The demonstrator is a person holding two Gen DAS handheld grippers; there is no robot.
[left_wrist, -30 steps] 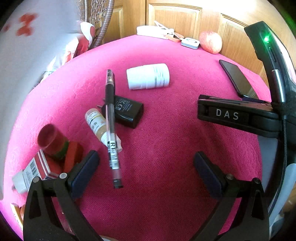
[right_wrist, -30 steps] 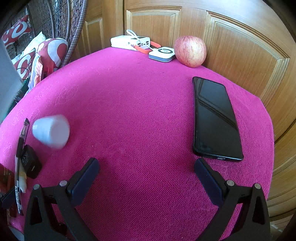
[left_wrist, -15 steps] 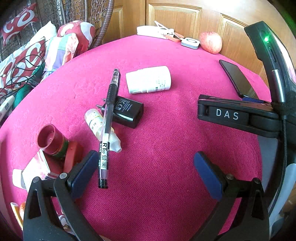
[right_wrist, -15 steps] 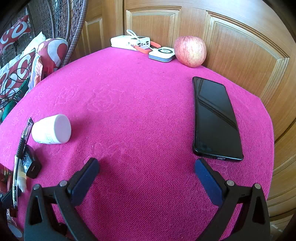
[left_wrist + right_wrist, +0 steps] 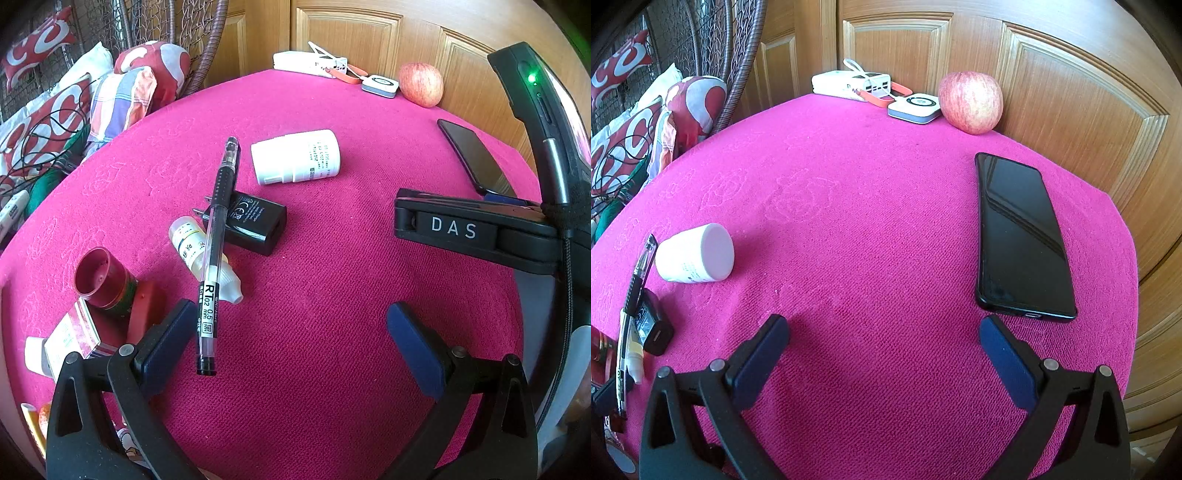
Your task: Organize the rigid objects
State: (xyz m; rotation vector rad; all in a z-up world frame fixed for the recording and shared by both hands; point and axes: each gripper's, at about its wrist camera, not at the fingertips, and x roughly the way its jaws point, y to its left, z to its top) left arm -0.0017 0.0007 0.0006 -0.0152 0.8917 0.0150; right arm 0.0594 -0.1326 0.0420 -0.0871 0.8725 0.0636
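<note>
Two grippers hang with their fingers spread wide over a round table covered in magenta cloth, neither holding anything. The left gripper fills the bottom of the left wrist view; the right gripper fills the bottom of its own, and its black body marked "DAS" shows at the right edge of the left view.

A clear-barrelled black gel pen lies left of centre, propped across a small pale dropper bottle and the edge of a black plug-in charger block. A second ago the pen stood nearly straight up the frame with its lower end further right; now its top leans to the right and its lower end sits just beside the left finger pad.

The white cylindrical pill bottle lies on its side above the charger; it was blurred in the right view a second ago and is now sharp at the left of that view.

A dark red open jar lies tipped at the lower left, touching a red-and-white carton.

The black smartphone lies flat at the right, the red apple at upper right, both unmoved. A grey blur that covered the upper left of the left view earlier is gone, showing patterned cushions.
</note>
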